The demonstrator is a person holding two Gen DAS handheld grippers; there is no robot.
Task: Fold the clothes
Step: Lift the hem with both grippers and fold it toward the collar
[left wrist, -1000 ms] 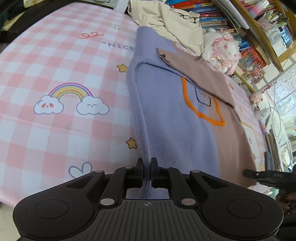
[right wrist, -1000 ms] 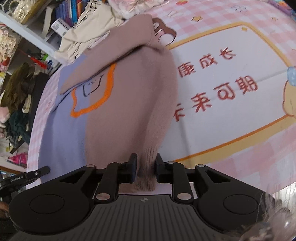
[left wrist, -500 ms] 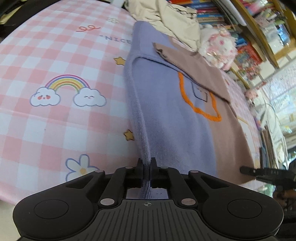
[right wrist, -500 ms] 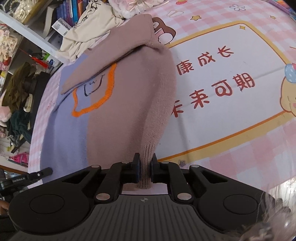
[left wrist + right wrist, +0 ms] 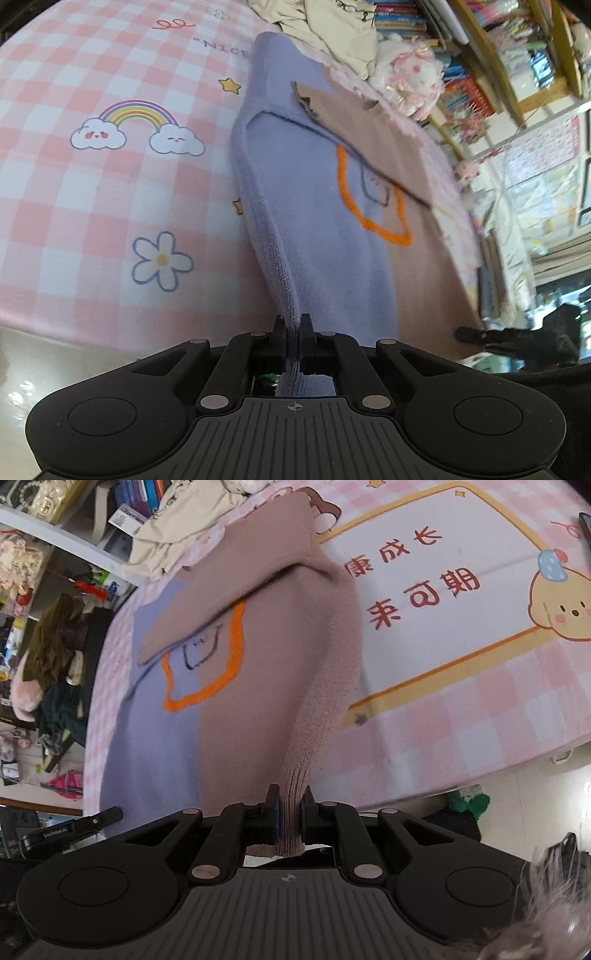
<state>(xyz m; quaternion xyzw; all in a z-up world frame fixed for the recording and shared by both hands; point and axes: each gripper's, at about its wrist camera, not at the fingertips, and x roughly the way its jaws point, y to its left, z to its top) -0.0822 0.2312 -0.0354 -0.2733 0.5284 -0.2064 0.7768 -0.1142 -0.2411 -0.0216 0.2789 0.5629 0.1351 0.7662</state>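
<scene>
Pinching the near hem at two corners, both grippers are clamped onto a two-tone knitted sweater (image 5: 317, 236) that runs from the bottom centre of each frame up toward the top. In the left wrist view, the left gripper (image 5: 293, 341) is seen closed on the ribbed lilac edge, the fabric squeezed flat between the fingers. In the right wrist view, the right gripper (image 5: 290, 818) is seen closed on the ribbed brown edge in the same way.

Beyond the fingers, the sweater is lifted at its near end and sags down onto the pink checked bedsheet (image 5: 92, 177), where its far part lies flat. A brown sleeve (image 5: 229, 590) is folded across the chest, above an orange outline motif (image 5: 218, 672). Further back, at the upper edge of both frames, a cream garment (image 5: 332, 26) is heaped, and a plush toy (image 5: 413, 79) sits by crowded bookshelves; motion blur makes that area hard to read.

The knit is judged soft, limp and fairly light, with enough grip not to slip from the pads. It will drape and stretch rather than hold shape, so the ribbed hem corners, being thicker and firmer, are judged the best hold, kept level and apart.
</scene>
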